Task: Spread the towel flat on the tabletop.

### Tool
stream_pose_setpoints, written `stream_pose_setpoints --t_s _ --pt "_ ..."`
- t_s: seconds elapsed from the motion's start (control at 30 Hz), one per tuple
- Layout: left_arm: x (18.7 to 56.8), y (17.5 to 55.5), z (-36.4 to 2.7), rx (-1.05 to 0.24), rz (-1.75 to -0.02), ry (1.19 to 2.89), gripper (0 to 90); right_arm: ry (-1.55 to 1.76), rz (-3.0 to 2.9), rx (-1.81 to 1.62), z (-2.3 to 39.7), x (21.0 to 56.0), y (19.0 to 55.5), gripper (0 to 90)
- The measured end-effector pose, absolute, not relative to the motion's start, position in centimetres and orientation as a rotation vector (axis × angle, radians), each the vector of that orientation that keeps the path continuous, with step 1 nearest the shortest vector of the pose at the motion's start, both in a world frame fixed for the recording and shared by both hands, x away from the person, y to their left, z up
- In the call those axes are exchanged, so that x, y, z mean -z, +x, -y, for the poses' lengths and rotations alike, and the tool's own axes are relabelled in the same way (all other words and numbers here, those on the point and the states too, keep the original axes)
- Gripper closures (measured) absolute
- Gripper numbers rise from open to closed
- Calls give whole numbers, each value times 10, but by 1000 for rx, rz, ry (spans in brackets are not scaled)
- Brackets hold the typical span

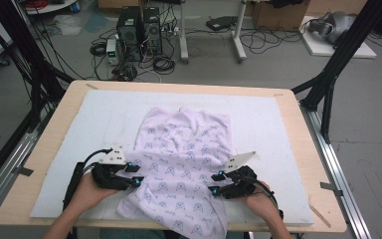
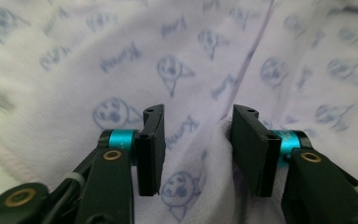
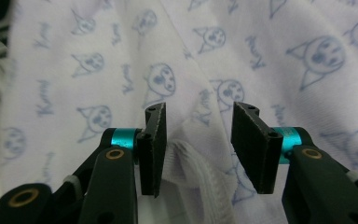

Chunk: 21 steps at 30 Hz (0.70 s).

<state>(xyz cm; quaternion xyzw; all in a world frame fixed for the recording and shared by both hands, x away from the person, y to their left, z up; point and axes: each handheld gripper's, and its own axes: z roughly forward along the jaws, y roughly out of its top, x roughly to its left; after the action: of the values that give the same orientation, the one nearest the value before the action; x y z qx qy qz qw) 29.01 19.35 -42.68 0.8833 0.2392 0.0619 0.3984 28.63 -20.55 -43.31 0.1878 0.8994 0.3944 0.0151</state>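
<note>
Grey floor strewn with cables and computer towers (image 1: 139,32) beyond the far edge. Wooden table (image 1: 54,129), white mat (image 1: 258,119) on top. Patterned cloth (image 1: 184,164) spread over the mat's middle, spilling off the near edge. Left gripper (image 1: 135,175) at the cloth's left side near the front edge, right gripper (image 1: 215,183) at its right side, both pointing inward. Left gripper (image 2: 196,149) jaws half apart, a raised fold of cloth (image 2: 121,56) between them, brushing the right-hand pad, clear of the other. No clamp. Right gripper (image 3: 196,149) jaws likewise half apart, a ribbed hem (image 3: 196,172) bunched in the gap, leaning on the left-hand pad, clear of the other. Loose, not pinched.
</note>
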Motion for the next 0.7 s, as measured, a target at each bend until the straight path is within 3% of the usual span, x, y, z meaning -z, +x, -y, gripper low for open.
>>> stream_pose_setpoints --t_s 0.13,0.27,0.57,0.7 --pt "426 283 -189 -151 -548 2256 779 577 -2813 -1265 202 440 282 707" --pt "421 271 -190 -189 -530 2250 826 495 -2822 -1260 202 437 276 801" --pt "396 240 -201 -158 -506 2171 824 438 -2857 -1343 219 417 259 818" --pt "384 249 -200 -219 -515 2144 661 489 -2768 -1422 232 400 261 729"
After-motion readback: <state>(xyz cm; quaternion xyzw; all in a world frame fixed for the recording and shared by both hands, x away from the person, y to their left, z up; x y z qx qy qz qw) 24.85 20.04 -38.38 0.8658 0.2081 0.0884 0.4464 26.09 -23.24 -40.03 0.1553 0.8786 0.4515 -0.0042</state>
